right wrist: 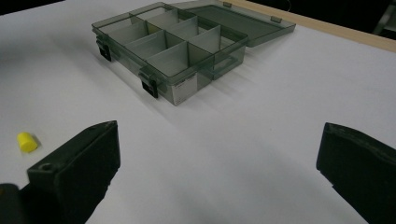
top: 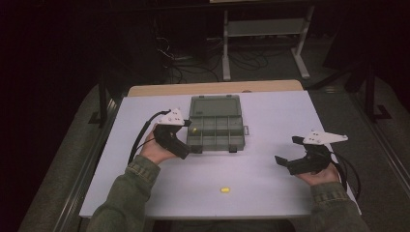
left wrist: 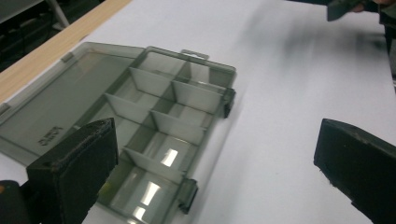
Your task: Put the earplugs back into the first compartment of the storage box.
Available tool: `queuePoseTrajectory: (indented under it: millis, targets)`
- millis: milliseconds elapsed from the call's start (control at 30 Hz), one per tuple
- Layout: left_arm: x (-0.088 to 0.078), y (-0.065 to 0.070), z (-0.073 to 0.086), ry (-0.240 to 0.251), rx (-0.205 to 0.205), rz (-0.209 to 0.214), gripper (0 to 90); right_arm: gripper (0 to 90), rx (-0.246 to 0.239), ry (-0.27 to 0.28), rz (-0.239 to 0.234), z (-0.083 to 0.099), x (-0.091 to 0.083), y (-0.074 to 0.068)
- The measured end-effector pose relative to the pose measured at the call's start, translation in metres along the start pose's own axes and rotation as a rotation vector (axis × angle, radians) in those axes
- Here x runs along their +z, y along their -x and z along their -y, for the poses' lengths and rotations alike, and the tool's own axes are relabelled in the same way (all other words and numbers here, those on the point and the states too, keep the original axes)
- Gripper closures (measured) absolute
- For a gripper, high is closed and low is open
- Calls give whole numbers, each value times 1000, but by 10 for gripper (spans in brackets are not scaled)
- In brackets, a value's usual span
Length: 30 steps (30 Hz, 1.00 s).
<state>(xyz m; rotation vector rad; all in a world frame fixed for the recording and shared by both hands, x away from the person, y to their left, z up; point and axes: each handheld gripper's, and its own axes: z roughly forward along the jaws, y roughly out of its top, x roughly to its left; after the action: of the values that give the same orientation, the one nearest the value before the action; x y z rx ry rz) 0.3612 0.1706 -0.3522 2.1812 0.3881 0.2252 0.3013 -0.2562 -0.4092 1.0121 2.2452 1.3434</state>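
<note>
On the white table point(top: 270, 159), near its far middle, a smoky grey compartment box point(top: 215, 133) is seen lying with its clear lid point(top: 215, 106) folded flat open away from the person. The box is split by dividers into two rows of cells, and two dark latches hang on its near wall. A small yellow piece point(top: 194, 130) is seen inside a cell at the box's left end in the high view. A second yellow piece point(top: 225, 189) lies alone on the bare table near the front edge, well apart from the box. The left gripper point(top: 186, 147) is held just beside the box's left front corner; in the left gripper view its jaws are spread wide, nothing is held between them, and the box point(left wrist: 159, 126) is seen ahead and to the left. The right gripper point(top: 285, 151) is held over the right part of the table, well apart from the box; its jaws are likewise spread wide and hold nothing, and in the right gripper view the box point(right wrist: 173, 51) is seen beyond them, with the loose yellow piece point(right wrist: 27, 142) near the left jaw.
</note>
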Motion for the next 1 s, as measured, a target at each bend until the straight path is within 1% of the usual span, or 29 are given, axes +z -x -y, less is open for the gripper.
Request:
queuePoseTrajectory:
  millis: [67,300,400,467,600,633,667,700,733,833,867,900,967,1000]
  targets:
    - [3,4,0,-12,16,8,0,0,0,-2,1,0,0,0]
    - [17,16,0,-41,36,64,0,0,0,-3,1,0,0,0]
    - [25,24,0,-64,62,89,0,0,0,-3,0,0,0,0]
    - [27,26,-1,-64,63,96,0,0,0,-2,-1,0,0,0]
    - [35,35,1,-79,80,123,0,0,0,-4,-1,0,0,0]
    - [37,37,1,-79,77,132,0,0,0,-5,-1,0,0,-1]
    - [37,37,1,-79,77,132,0,0,-1,-5,-1,0,0,-1]
    - [41,41,2,-86,84,143,0,0,-1,-5,-1,0,1,0]
    - [43,43,2,-92,88,144,0,0,-1,-6,-2,0,1,0]
    - [47,46,3,-98,91,152,0,0,-4,-10,-2,0,1,0]
    - [52,48,3,-108,99,161,0,0,-6,-10,-3,0,1,0]
    - [52,48,3,-108,99,161,0,0,-6,-10,-3,0,1,0]
    - [59,53,4,-123,103,180,0,0,-8,-10,-6,0,2,-1]
    - [59,53,4,-123,103,180,1,0,-8,-11,-7,0,2,-1]
